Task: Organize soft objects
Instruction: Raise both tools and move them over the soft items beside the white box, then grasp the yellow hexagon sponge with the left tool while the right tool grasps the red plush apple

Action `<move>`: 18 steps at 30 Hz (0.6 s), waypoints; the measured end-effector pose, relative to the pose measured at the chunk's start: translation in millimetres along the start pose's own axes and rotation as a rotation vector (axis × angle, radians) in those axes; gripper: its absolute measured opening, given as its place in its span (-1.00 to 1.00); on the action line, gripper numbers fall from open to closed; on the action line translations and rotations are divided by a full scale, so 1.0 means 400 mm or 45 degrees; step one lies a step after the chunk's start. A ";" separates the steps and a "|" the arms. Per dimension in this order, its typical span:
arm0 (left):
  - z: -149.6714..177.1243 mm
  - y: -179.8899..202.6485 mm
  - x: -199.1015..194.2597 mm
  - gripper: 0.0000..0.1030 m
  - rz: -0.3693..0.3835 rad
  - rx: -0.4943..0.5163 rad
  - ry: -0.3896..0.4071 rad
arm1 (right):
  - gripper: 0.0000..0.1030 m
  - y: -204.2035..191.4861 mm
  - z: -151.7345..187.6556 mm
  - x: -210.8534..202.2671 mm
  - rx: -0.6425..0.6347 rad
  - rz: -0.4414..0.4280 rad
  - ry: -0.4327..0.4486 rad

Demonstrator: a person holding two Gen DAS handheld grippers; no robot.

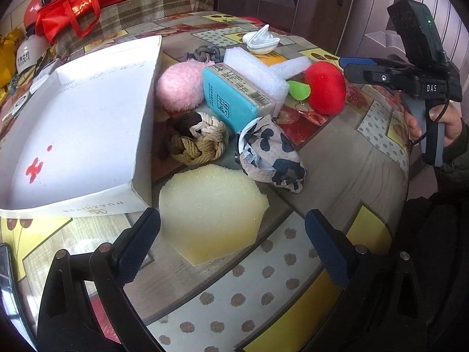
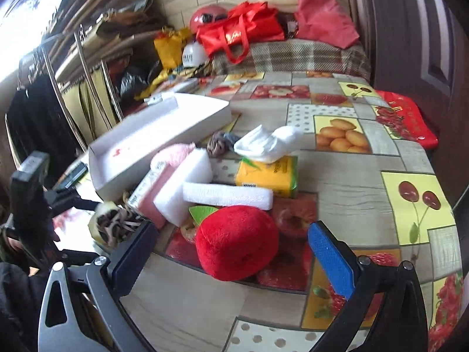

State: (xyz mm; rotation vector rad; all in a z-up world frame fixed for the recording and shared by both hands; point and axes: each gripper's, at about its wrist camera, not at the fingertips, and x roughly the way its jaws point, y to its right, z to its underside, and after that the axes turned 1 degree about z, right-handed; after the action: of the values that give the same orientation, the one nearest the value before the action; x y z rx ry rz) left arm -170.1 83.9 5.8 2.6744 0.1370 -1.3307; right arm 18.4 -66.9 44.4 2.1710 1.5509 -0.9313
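Note:
My left gripper [image 1: 233,223] is open, its fingers on either side of the near part of a yellow sponge [image 1: 211,211] lying beside an empty white box [image 1: 76,123]. Behind the sponge lie a braided rope ball [image 1: 196,138], a spotted cloth [image 1: 269,149], a pink plush ball [image 1: 180,86], a blue packet [image 1: 234,96], white foam [image 1: 261,72] and a red plush apple [image 1: 325,86]. My right gripper [image 2: 231,246] is open around the red plush apple [image 2: 237,246], fingers apart from it. The white box [image 2: 152,135], foam [image 2: 187,187], white socks [image 2: 269,142] and a yellow tissue pack [image 2: 266,176] lie beyond.
The table [image 2: 346,193] has a fruit-patterned cloth. A bench with red bags [image 2: 240,32] and a helmet [image 2: 205,17] stands behind it. A metal rack [image 2: 88,88] is at the left. A red bag [image 2: 407,117] hangs off the table's right edge.

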 end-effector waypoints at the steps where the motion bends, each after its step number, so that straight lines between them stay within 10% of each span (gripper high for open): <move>1: -0.002 -0.001 0.006 0.94 0.001 -0.002 -0.007 | 1.00 -0.002 0.003 0.013 0.000 -0.008 -0.014; 7: -0.014 -0.005 0.023 0.54 -0.064 0.006 -0.020 | 0.93 0.000 0.003 0.074 -0.001 -0.003 -0.093; 10: -0.008 -0.016 0.008 0.21 -0.045 -0.017 0.003 | 0.16 0.010 0.022 0.095 0.004 -0.029 -0.156; 18: 0.021 -0.048 -0.116 0.13 -0.021 -0.087 0.178 | 0.10 0.054 0.017 -0.089 0.097 -0.054 0.153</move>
State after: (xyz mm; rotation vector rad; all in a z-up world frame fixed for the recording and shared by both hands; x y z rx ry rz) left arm -207.6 100.6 36.0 2.7131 0.2172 -1.1216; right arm 29.2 -104.4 60.3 2.2934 1.6480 -0.9017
